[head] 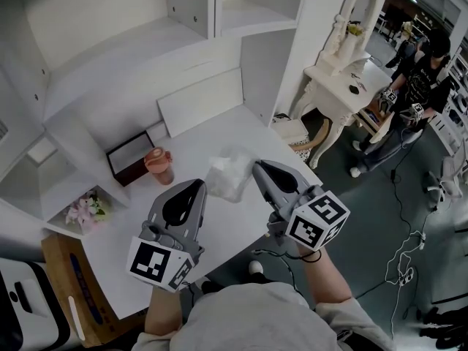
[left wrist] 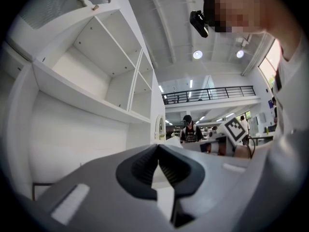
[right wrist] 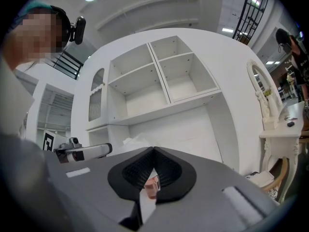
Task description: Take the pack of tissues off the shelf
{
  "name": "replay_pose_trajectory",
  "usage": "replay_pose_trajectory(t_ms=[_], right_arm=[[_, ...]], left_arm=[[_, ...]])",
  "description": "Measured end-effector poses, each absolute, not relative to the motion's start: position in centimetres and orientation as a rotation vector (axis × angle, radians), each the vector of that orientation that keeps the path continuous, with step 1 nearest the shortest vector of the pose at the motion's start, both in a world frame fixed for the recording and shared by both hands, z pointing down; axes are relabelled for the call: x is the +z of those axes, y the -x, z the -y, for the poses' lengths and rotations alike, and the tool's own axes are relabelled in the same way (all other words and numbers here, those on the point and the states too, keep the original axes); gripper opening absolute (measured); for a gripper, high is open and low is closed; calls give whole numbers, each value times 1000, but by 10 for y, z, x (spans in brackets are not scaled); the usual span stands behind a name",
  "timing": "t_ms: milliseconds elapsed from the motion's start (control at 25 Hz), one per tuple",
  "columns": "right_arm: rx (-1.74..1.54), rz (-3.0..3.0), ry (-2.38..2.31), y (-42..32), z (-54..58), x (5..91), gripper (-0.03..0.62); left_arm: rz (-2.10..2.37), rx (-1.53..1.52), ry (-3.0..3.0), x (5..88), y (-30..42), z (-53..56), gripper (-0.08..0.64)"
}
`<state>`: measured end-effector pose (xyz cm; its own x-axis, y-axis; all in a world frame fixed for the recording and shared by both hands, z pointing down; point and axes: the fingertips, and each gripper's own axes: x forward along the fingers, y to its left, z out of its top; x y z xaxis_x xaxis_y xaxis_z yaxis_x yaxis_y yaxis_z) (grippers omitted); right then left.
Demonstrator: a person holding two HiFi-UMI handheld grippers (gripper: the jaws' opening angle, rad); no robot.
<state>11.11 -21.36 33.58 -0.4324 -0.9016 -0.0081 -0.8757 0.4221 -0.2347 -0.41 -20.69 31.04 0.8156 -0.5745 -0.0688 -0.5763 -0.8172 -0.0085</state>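
**Q:** Entry one: how is the left gripper (left wrist: pixel 158 146) listed?

**A:** Closed. In its own view the two jaws are seen meeting at the tips, and nothing is held between them. It is carried level above the near edge of the desk top (head: pixel 228 221).

**Q:** Entry two, the right gripper (right wrist: pixel 153 150)?

**A:** Also closed, and empty. A pink cup (head: pixel 159 165) shows through the gap below its pads, but the cup stands farther back on the desk and is not gripped.

**Q:** Entry three, the pack of tissues (head: pixel 229 175): where is it recorded?

**A:** On the desk top, not in any compartment of the shelf unit (head: pixel 110 46). It is placed between the tips of the two grippers, with the right one just beside its far right corner. Whether that tip touches the wrapper cannot be told. No contact with the left one is seen.

**Q:** What else is entered on the desk?

**A:** The pink cup is listed just left of the pack. A dark box (head: pixel 131 157) is set beside the cup, farther left. A white panel (head: pixel 201 102) is leaned against the back wall. Flowers (head: pixel 86 210) are lodged in a low compartment at the left end.

**Q:** And beyond the desk?

**A:** A white dressing table (head: pixel 344 86) is noted at the right. A person (head: pixel 417 86) is seen standing past it.
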Motion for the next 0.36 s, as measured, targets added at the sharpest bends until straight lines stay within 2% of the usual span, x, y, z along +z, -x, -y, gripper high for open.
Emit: replay_pose_trajectory(t_ms=[360], right_arm=[[-297, -2531, 1595, -109, 211, 336, 2]], left_arm=[[-952, 100, 2969, 313, 8, 205, 0]])
